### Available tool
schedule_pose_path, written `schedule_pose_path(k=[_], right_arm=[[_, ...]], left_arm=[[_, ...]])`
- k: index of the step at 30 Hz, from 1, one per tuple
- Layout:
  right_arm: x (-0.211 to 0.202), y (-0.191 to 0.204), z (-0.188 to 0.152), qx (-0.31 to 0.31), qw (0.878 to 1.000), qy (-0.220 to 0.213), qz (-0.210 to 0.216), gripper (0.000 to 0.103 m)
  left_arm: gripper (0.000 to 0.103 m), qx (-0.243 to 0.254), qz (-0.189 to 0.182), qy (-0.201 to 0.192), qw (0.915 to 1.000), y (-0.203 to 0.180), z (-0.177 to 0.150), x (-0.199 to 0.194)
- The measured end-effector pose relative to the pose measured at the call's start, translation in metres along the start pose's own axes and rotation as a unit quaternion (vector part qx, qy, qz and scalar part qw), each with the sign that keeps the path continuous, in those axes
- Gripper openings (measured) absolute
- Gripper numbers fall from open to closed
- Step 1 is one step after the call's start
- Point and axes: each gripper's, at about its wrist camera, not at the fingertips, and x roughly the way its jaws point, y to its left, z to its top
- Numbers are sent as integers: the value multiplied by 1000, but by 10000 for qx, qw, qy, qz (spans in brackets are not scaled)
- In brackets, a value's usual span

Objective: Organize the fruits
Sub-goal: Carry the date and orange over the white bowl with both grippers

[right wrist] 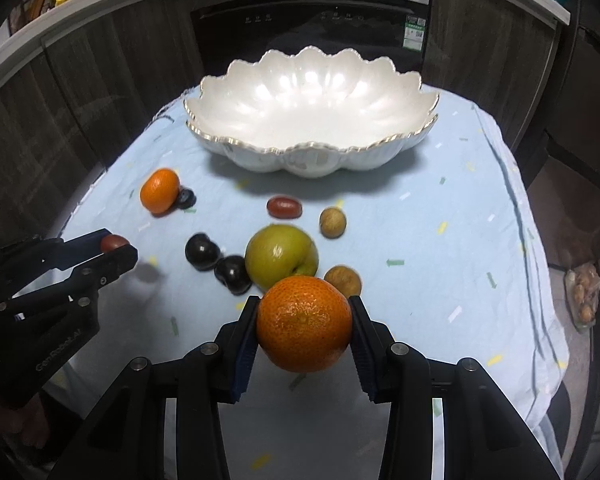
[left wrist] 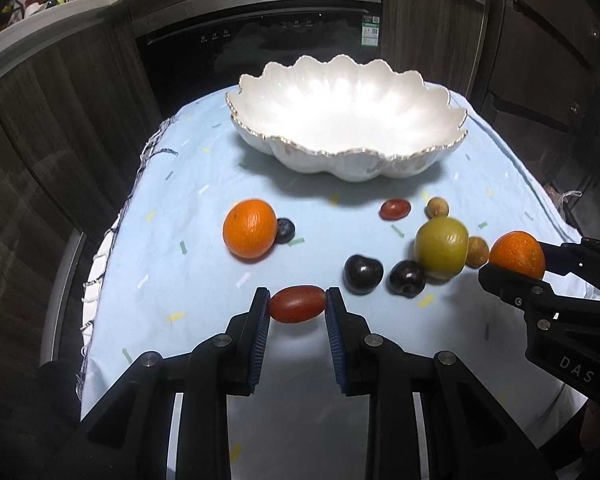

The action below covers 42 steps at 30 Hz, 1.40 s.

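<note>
My left gripper (left wrist: 297, 305) is shut on a red oval tomato (left wrist: 297, 304), held above the blue cloth; it also shows in the right wrist view (right wrist: 114, 245). My right gripper (right wrist: 304, 330) is shut on an orange (right wrist: 304, 323), also seen at the right of the left wrist view (left wrist: 518, 253). A white scalloped bowl (left wrist: 440, 120) stands empty at the back. On the cloth lie another orange (left wrist: 250, 229), a blueberry (left wrist: 285, 231), a second red tomato (left wrist: 395, 209), a green apple (left wrist: 441, 247), two dark cherries (left wrist: 363, 274) (left wrist: 407, 278) and two brown longans (left wrist: 437, 207) (left wrist: 477, 252).
The table is covered by a light blue cloth (left wrist: 204, 184) whose edges drop off left and right. Dark cabinets and an oven (left wrist: 260, 40) stand behind. A bag of nuts (right wrist: 584, 292) lies beyond the right edge.
</note>
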Motion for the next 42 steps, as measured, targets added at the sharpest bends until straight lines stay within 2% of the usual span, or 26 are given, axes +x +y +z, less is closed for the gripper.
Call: schedule_pose_path(k=[16, 34, 42], right_arm=[[-16, -12, 28, 120, 9993, -354, -71, 44], [-33, -31, 85, 207, 9953, -915, -222, 44], [-34, -36, 106, 257, 9940, -1038, -219, 44]], left_arm=[[28, 36, -28, -249, 9997, -2, 30, -12], [28, -10, -114, -603, 9981, -1, 89, -20], [29, -31, -121, -627, 9980, 2, 111, -15]])
